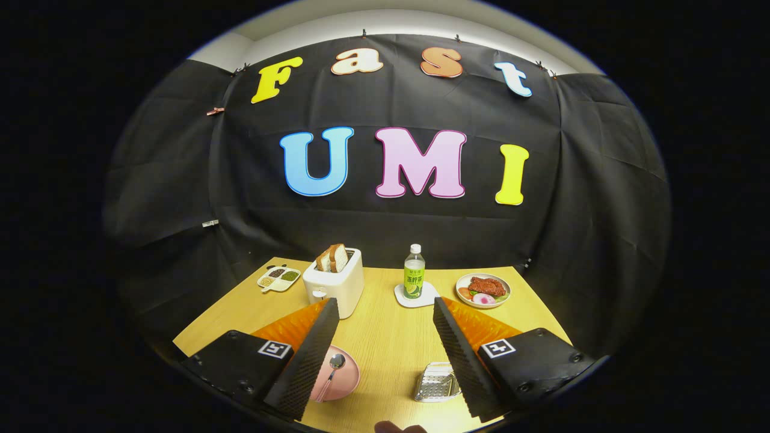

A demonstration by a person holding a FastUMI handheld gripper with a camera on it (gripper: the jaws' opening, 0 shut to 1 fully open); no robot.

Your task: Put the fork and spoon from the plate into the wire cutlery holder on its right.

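Gripper point(385, 355): fingers spread wide, holding nothing, above table point(391, 343). Spoon point(332, 368) on pink plate point(346, 379); wire cutlery holder point(434, 383) to its right.

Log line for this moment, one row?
hand-held gripper: open, empty, above table | spoon: on pink plate | wire cutlery holder: right of plate | fork: unseen

Plate point(346, 376) and wire cutlery holder point(434, 385) each partly hidden behind the jaws; fork unseen.
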